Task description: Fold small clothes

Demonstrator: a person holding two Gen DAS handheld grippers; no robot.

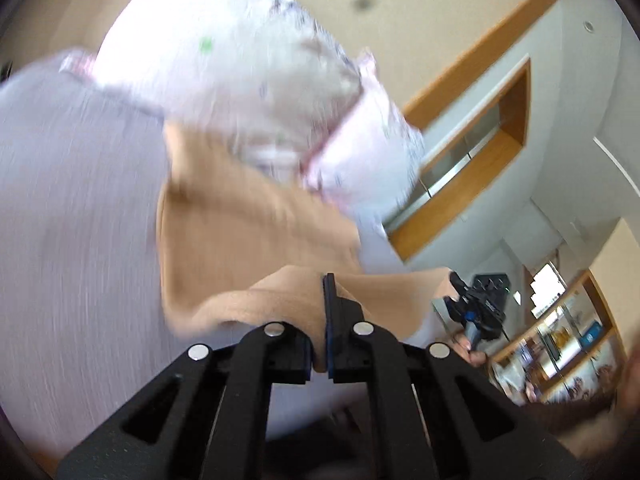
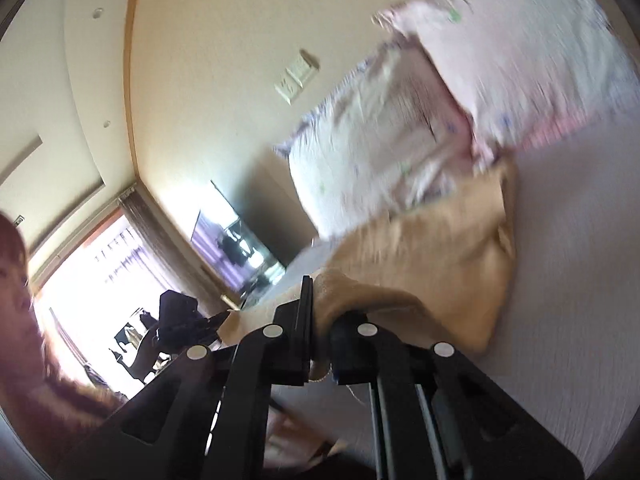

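Left gripper [image 1: 320, 320] clamps tan garment [image 1: 248, 232] edge; right gripper [image 2: 320, 320] pinches another edge. Cloth drapes ahead of both onto bedsheet [image 1: 72, 208], below 2 pillows [image 1: 240, 80]. Best: keep both edges level, taut, then lower evenly.

Both fisheye views are showing strong motion blur: the tan garment [image 1: 256, 236] and the pillows [image 2: 520, 68] are smearing into streaks, while the black gripper links at the bottom of each frame are staying sharp. In the right wrist view daylight is pouring in from the window [image 2: 100, 264] at the lower left and is burning out to pure white there. Straight lines are bending toward the rims, and the corners are falling into dark vignette.
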